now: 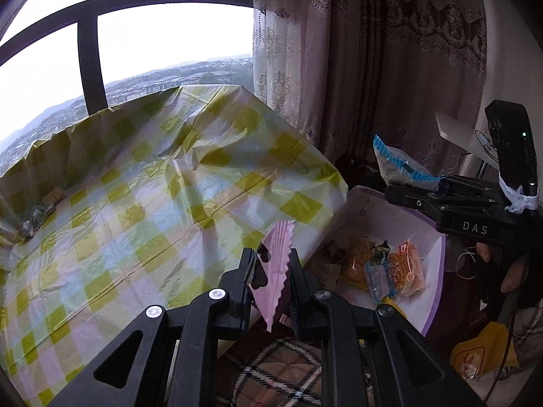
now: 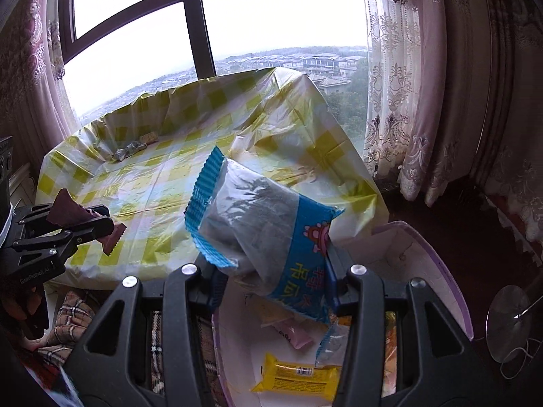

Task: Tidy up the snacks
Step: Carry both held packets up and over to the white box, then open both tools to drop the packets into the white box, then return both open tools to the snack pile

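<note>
My left gripper (image 1: 271, 271) is shut on a pink snack packet (image 1: 275, 271), held above the table's right edge; the packet also shows in the right wrist view (image 2: 73, 208). My right gripper (image 2: 271, 271) is shut on a blue-and-clear snack packet (image 2: 258, 224), held over the white box with purple rim (image 2: 451, 278). From the left wrist view the right gripper (image 1: 407, 190) holds that packet (image 1: 395, 166) above the box (image 1: 437, 271). The box holds orange packets (image 1: 405, 268) and a yellow packet (image 2: 298, 374).
A table with a yellow-green checked plastic cloth (image 1: 135, 203) stands under the window. Two small wrapped snacks (image 1: 39, 218) lie at its far left, also in the right wrist view (image 2: 132, 149). Curtains (image 1: 339, 68) hang to the right. A plaid cloth (image 1: 278, 373) lies below.
</note>
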`<state>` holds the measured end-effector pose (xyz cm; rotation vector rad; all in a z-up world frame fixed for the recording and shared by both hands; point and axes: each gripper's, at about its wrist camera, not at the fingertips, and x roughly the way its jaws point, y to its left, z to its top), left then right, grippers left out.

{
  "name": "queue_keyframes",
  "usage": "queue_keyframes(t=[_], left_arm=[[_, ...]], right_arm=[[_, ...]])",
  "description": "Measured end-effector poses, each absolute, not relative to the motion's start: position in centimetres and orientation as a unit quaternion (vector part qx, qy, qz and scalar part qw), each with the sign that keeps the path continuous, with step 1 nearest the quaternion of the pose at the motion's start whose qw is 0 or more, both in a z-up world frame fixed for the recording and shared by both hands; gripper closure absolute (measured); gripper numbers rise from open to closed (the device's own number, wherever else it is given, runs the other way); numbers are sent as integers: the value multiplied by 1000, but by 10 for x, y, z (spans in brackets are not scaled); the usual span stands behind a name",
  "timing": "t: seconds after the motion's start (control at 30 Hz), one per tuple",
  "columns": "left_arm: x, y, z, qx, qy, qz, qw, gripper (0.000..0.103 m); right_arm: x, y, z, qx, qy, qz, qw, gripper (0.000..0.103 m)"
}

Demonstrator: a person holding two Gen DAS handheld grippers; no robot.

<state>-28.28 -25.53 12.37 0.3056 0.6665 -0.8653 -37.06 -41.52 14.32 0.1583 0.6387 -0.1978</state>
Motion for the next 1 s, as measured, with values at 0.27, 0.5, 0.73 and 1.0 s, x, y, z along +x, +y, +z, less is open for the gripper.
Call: queue_keyframes(t=[0.27, 0.5, 0.73, 1.0], left_arm=[[-311, -335, 98, 170, 378, -513, 752, 81], [-336, -360, 89, 250, 331, -485, 770, 33], [-310, -335, 80, 245, 334, -456, 788, 30], [-243, -265, 60, 152, 389, -388, 821, 30]], right_arm=[[-399, -461, 113, 91, 365, -157, 913, 52], [-407, -478, 102, 84, 391, -196, 896, 32], [-381, -459, 102, 77, 395, -172, 899, 31], [-321, -400, 92, 38, 433, -120, 892, 30]])
